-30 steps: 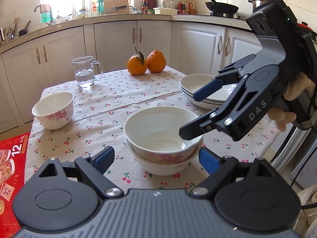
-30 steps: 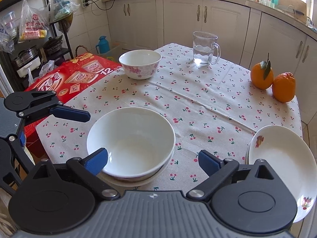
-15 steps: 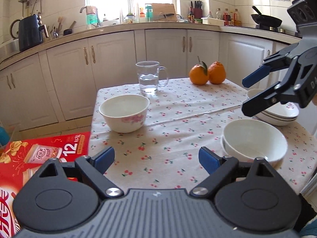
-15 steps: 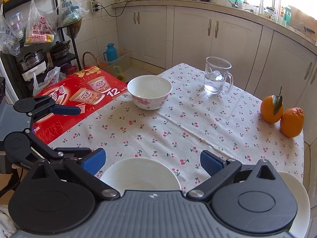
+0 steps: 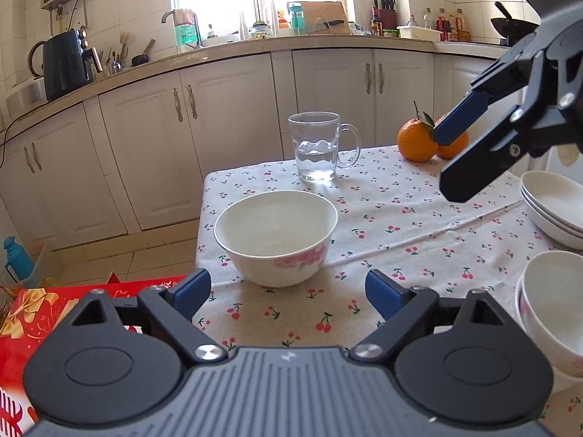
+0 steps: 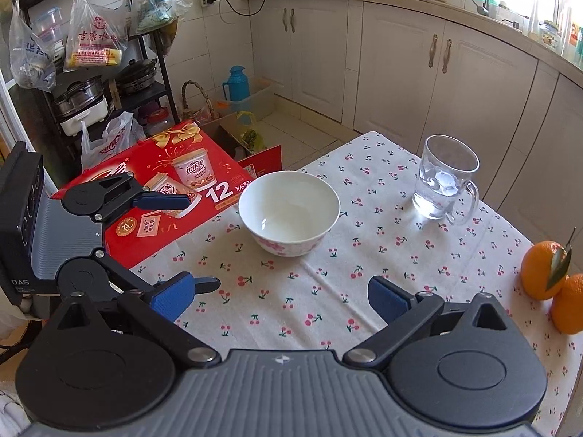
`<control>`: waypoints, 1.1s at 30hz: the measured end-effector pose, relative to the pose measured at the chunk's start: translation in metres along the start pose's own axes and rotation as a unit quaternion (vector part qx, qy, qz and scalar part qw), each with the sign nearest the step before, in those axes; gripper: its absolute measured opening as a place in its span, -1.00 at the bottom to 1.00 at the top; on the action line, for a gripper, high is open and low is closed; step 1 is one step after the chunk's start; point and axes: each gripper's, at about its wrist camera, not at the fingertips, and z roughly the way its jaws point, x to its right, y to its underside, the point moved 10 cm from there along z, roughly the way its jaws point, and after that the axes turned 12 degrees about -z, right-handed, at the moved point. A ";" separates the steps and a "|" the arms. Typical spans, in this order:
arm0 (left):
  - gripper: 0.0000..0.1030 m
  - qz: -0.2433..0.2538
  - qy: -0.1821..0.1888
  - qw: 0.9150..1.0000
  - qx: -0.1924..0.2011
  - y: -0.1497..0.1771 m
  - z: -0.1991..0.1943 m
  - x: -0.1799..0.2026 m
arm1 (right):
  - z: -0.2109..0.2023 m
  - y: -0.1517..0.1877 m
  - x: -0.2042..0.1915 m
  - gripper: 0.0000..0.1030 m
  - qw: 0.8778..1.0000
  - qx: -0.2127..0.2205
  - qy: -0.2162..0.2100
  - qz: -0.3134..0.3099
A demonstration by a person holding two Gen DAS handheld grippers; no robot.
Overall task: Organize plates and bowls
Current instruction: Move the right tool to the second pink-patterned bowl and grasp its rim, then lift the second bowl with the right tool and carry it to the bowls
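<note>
Bowl (image 5: 276, 236) alone near bench (image 5: 419, 225) corner, empty, upright, pink flowers on wall; glass mug (image 5: 317, 146) behind, well apart. Bowl stack (image 5: 554, 313) and plate stack (image 5: 554, 204) at right edge. Left gripper (image 5: 288, 291) wide open, empty, lined up just short of bowl. Right gripper (image 5: 455, 153) aloft, parted, empty. Likely step: fetch lone bowl for stack. Advice: one finger inside rim, one outside; pinch near wall; lift straight; keep level; lower centred onto stack; avoid dragging cloth

Lone bowl (image 5: 276, 236) upright (floral), near table corner
</note>
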 end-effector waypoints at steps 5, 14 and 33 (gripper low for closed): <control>0.78 -0.017 0.000 1.000 -0.004 -0.001 0.022 -0.004 | 0.031 -0.016 0.016 0.97 0.999 -0.008 -0.032 0.005; 0.78 -0.040 -0.004 0.999 -0.015 0.003 0.052 -0.013 | 0.093 -0.033 0.038 0.80 0.997 -0.026 -0.067 0.008; 0.73 -0.042 0.003 0.999 -0.013 -0.004 0.069 -0.011 | 0.149 -0.043 0.053 0.32 0.994 -0.021 -0.106 0.032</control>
